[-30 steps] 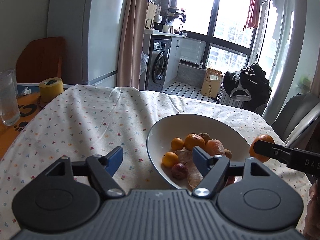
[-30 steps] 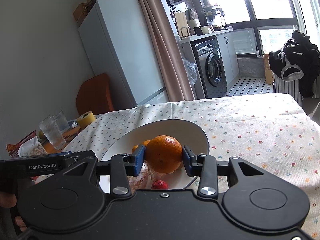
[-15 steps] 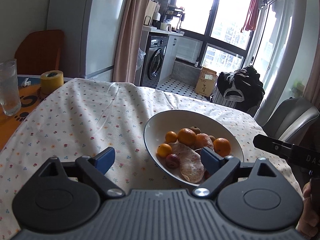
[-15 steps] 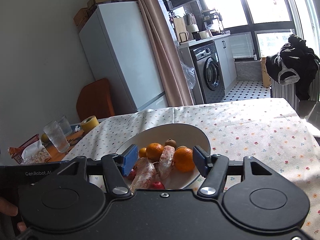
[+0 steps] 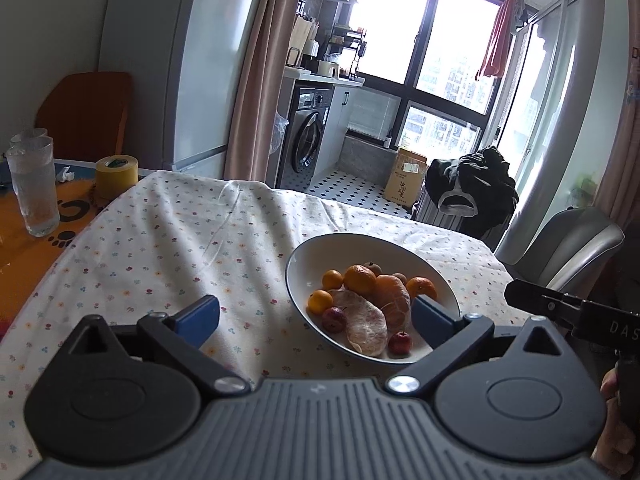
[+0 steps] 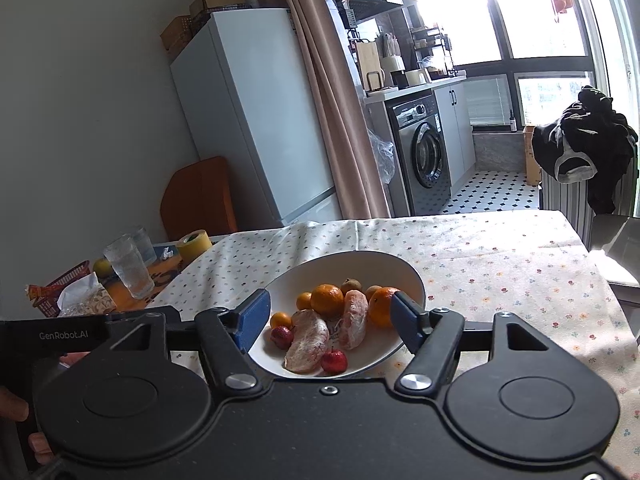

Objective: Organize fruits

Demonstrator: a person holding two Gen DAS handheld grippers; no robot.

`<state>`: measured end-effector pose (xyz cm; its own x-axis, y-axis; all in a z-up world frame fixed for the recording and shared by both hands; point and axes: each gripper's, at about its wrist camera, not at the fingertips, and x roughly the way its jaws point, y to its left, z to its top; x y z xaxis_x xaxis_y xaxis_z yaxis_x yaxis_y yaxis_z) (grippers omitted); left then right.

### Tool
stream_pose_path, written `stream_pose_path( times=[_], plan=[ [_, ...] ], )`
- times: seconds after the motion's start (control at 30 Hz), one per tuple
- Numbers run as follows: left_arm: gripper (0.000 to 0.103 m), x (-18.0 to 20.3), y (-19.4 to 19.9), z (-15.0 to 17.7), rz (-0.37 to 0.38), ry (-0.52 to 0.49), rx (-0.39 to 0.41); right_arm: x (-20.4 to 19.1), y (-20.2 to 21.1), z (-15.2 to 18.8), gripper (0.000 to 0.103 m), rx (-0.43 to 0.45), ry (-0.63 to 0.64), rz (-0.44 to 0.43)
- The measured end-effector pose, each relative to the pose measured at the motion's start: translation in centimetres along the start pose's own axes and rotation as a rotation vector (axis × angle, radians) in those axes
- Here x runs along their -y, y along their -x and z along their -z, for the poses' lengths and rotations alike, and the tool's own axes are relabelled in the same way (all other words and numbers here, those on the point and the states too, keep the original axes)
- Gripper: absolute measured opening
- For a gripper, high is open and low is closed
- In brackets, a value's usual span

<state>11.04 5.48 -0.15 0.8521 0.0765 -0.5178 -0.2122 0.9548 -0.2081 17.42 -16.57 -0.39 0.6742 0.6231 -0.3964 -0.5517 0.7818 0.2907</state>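
Both views looked across a bench covered by a flowered tablecloth. A white bowl stood on the cloth and held all the visible fruit of the task: a large orange near the middle, a second orange toward the right rim, two small mandarins on the left side, two peeled citrus segments lying toward the near wall, two small red fruits beside them, and brownish round fruits at the back.

The left gripper hung above the near edge of the bowl, its jaws spread wide and holding nothing; the blue pads were well apart. The right gripper was likewise held over the near rim of the bowl, jaws wide and empty, with the right-hand blue pad just beside the second orange; contact could not be determined.

At the far left of the bench stood a drinking glass and a roll of yellow tape, both off the cloth.
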Motion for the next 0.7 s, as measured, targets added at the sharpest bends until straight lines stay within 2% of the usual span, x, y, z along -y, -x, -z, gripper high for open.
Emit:
stream_pose_path(
  times=[0.1, 0.37, 0.47, 0.7],
  plan=[
    [0.103, 0.2, 0.8, 0.0, 0.017, -0.009, -0.005, -0.2, 0.8, -0.1, 0.07, 0.005, 0.006, 0.0],
    [0.103, 0.6, 3.1, -0.1, 0.001, -0.018, 0.01, -0.7, 2.6, -0.5, 0.08, 0.017, 0.027, -0.017],
    [0.103, 0.9, 4.0, -0.2, -0.024, -0.024, 0.001, -0.9, 3.5, -0.6, 0.086, 0.022, 0.034, -0.028],
    [0.103, 0.7, 6.6, 0.0, -0.016, -0.029, 0.012, -2.2, 5.3, -0.7, 0.099, 0.0, 0.047, -0.03]
  ],
)
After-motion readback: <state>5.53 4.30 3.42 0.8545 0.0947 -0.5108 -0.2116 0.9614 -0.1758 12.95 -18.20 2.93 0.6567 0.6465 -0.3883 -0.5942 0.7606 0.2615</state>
